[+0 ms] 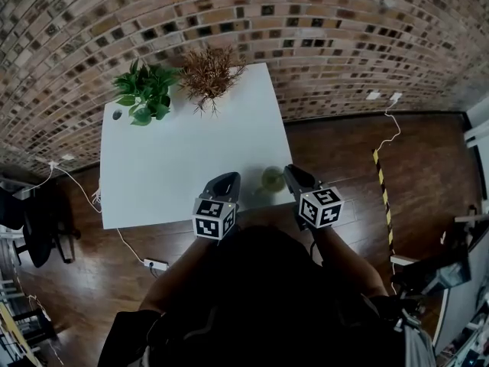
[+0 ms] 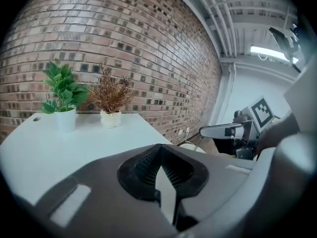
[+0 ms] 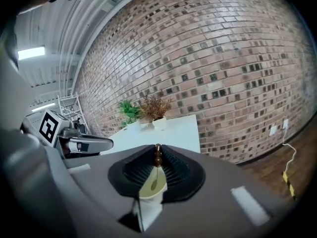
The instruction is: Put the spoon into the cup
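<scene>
- The right gripper [image 3: 157, 151], nearest to its own camera, has its jaws closed narrow on the spoon's handle.
- The left gripper [image 2: 160, 148] is empty, with jaws together, and is near the cup.
- The paper cup [image 3: 147, 198] stands at the table's near edge, between both grippers.
- The spoon [image 3: 154, 182] hangs bowl-down over the cup's mouth. I think it should go straight down, centred, and be released low, so the light cup does not tip.
- Around them are a brick wall [image 1: 321, 44], a white table [image 1: 168, 159], a green plant [image 1: 145, 92] and a dried plant [image 1: 208, 71].
</scene>
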Motion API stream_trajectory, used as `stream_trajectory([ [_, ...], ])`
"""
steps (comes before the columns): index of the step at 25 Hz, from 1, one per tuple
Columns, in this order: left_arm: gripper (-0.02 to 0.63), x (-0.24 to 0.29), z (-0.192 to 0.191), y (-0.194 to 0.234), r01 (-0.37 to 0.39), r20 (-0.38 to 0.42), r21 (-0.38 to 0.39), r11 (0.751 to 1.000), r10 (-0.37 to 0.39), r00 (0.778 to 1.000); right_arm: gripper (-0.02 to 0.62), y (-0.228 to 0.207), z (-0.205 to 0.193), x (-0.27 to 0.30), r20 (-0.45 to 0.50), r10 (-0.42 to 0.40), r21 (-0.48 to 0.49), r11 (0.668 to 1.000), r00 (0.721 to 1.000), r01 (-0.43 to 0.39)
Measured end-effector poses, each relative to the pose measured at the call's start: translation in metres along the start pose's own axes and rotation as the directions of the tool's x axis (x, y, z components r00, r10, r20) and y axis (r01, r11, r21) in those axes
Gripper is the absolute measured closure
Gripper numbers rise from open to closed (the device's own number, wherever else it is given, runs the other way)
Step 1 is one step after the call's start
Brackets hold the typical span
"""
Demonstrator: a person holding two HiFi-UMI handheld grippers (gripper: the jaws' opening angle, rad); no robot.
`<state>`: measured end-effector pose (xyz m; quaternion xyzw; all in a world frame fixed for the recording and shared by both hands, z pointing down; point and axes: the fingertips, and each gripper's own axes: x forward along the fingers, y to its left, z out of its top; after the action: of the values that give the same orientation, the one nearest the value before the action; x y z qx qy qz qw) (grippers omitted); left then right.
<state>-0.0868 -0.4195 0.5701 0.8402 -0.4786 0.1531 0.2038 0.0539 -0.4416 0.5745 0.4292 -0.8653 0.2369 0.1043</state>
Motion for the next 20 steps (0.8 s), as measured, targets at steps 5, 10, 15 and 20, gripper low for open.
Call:
stream_trajectory([
  [5,0.612,0.003,-0.012,-0.006,0.03,-0.024,0.022,0.999,-0.03,0.999,0.549,-0.002,-0.014,0.007,-0.037,-0.007,-0.006,1.0,0.999,0.007],
  [10,0.612,0.006,-0.015,-0.006,0.017,-0.023,0.042,0.999,-0.016,1.0,0.546,-0.002,-0.022,0.01,-0.052,-0.004,-0.04,0.999,0.999,0.002],
  [15,0.612,0.005,-0.014,-0.006,0.006,-0.022,0.054,0.999,-0.005,1.0,0.537,-0.007,-0.027,0.011,-0.079,-0.033,-0.074,0.997,0.996,0.028],
  [20,0.612,0.004,-0.015,-0.007,-0.009,-0.016,0.048,0.999,0.01,1.0,0.455,-0.009,-0.03,0.011,-0.095,-0.029,-0.092,0.996,0.995,0.02],
])
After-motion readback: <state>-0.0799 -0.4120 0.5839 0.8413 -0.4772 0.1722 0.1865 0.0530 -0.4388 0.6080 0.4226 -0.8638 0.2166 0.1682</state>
